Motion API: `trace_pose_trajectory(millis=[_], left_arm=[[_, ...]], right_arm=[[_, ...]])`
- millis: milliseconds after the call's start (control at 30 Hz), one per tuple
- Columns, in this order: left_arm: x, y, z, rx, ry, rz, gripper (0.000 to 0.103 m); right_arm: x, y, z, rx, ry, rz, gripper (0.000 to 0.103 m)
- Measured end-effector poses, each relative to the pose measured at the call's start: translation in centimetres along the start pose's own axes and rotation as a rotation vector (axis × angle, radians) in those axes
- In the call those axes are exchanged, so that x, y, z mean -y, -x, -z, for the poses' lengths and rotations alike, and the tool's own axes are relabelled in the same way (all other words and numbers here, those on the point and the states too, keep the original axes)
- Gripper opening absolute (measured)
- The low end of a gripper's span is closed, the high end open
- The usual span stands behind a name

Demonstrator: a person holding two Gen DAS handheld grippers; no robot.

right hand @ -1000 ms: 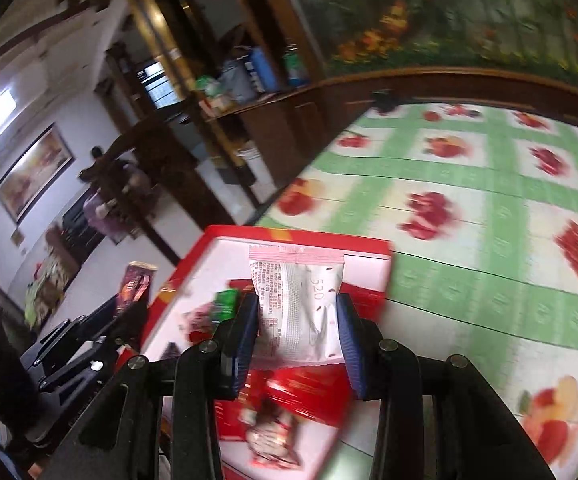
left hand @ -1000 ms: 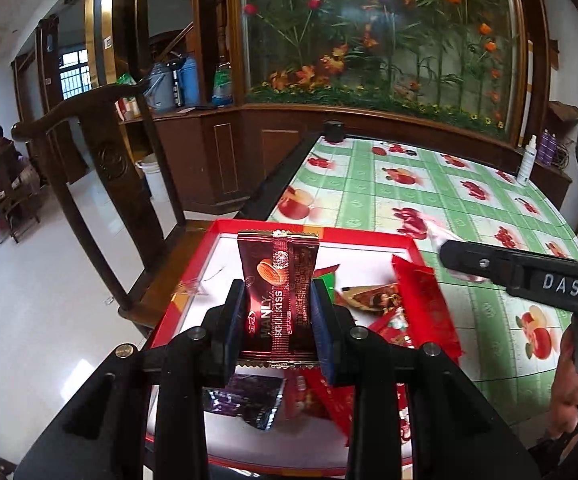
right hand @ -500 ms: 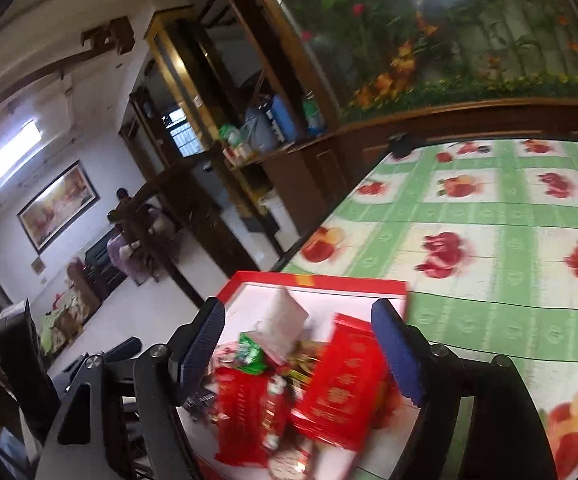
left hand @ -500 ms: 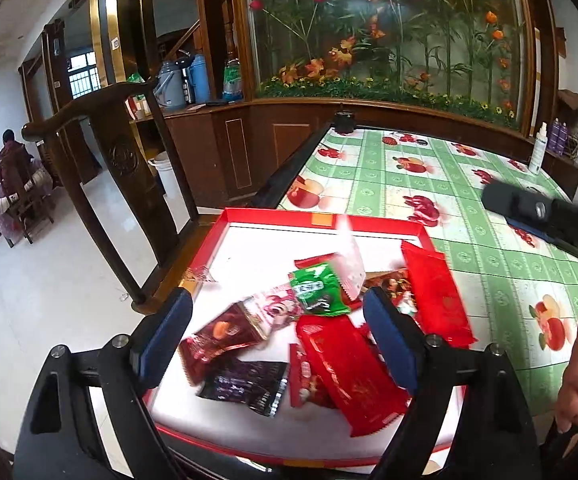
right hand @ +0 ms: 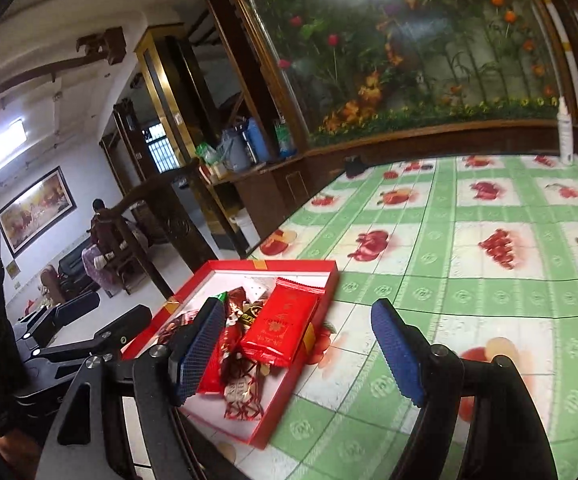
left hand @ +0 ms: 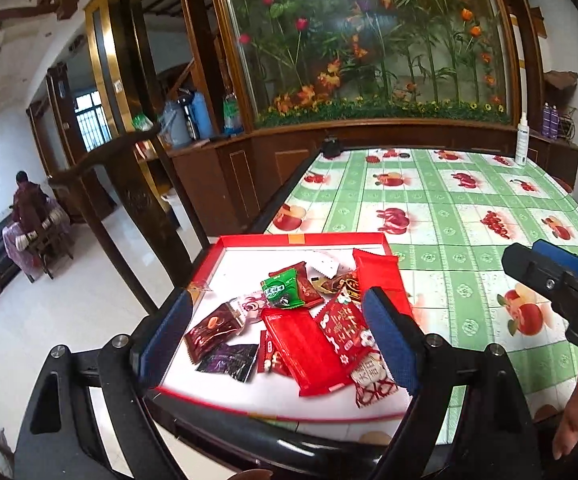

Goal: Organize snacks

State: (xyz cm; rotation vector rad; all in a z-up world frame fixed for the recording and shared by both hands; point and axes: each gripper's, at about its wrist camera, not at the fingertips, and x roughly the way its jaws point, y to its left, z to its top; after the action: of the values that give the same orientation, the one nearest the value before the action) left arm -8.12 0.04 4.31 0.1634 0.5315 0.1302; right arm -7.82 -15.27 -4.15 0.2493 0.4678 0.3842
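Observation:
A shallow red box with a white floor sits at the near left corner of the table and holds several snack packets: a dark red chocolate packet, a green packet, a white packet, and long red packets. The box also shows in the right wrist view, with a long red packet on top. My left gripper is open and empty, above the box's near side. My right gripper is open and empty, above the box's right edge.
The table wears a green and white fruit-print cloth. A white spray bottle stands at its far right edge. A dark wooden chair stands left of the table. A planter wall with flowers lies behind it.
Both grippers opened and pulled back. The dark red chocolate packet left the left gripper and the white packet left the right one; both now lie in the box.

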Motion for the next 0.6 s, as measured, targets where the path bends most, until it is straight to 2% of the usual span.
trace_pose_trajectory(millis=[367, 467, 500, 600], left_arm=[[-0.5, 6.8, 1.2, 0.098, 0.003, 0.034, 0.089], [-1.1, 8.4, 1.6, 0.124, 0.014, 0.037, 0.095], [-1.4, 8.8, 1.7, 0.136, 0.021, 0.034, 0.103], [-1.9, 9.7, 2.0, 0.181, 0.042, 0.012, 0.103]], right_arm=[[-3.0, 7.3, 1.9, 0.090, 0.061, -0.004, 0.081], [-4.1, 9.0, 2.3, 0.109, 0.080, -0.007, 0.085], [-4.4, 9.5, 2.4, 0.116, 0.080, -0.011, 0.086], [-5.3, 10.4, 2.7, 0.128, 0.086, -0.027, 0.087]])
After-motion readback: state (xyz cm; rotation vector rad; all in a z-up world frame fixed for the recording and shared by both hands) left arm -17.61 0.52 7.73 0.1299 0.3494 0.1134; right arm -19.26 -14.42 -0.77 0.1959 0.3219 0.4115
